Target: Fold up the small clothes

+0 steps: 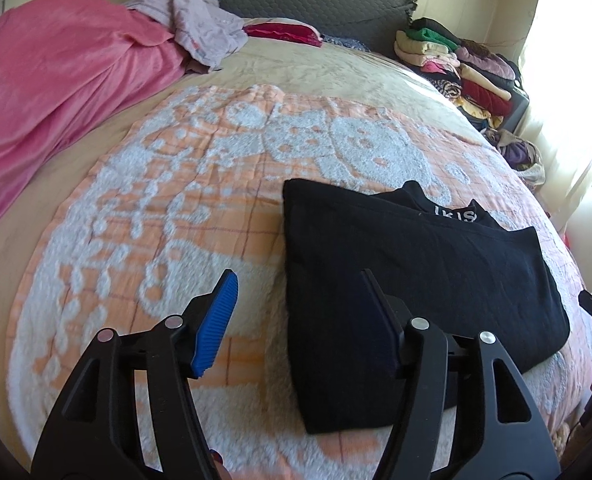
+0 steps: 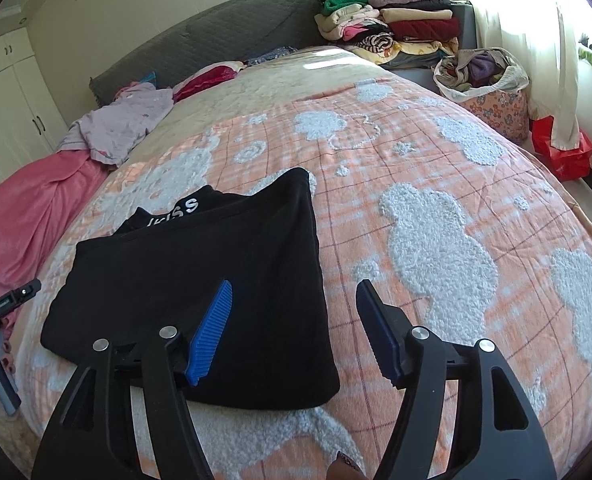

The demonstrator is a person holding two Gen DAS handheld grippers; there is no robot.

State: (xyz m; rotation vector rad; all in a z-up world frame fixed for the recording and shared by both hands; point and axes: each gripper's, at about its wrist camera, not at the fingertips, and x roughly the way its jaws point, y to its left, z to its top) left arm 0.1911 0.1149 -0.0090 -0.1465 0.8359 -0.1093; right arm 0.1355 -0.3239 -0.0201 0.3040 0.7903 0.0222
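1. On the orange-and-white blanket (image 1: pixel 200 216), my black garment (image 1: pixel 407 280) lies folded flat.
2. My left gripper (image 1: pixel 296 320) and right gripper (image 2: pixel 296 328) hover above it, jaws apart, empty.
3. Fold looks finished; next, I'd reach the unfolded lilac clothes (image 1: pixel 204 28) at 11 o'clock.

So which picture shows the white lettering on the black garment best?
The right wrist view: the lettering on the black garment is larger and reads nearly whole there. The left wrist view shows only a few letters, partly hidden by a fold.
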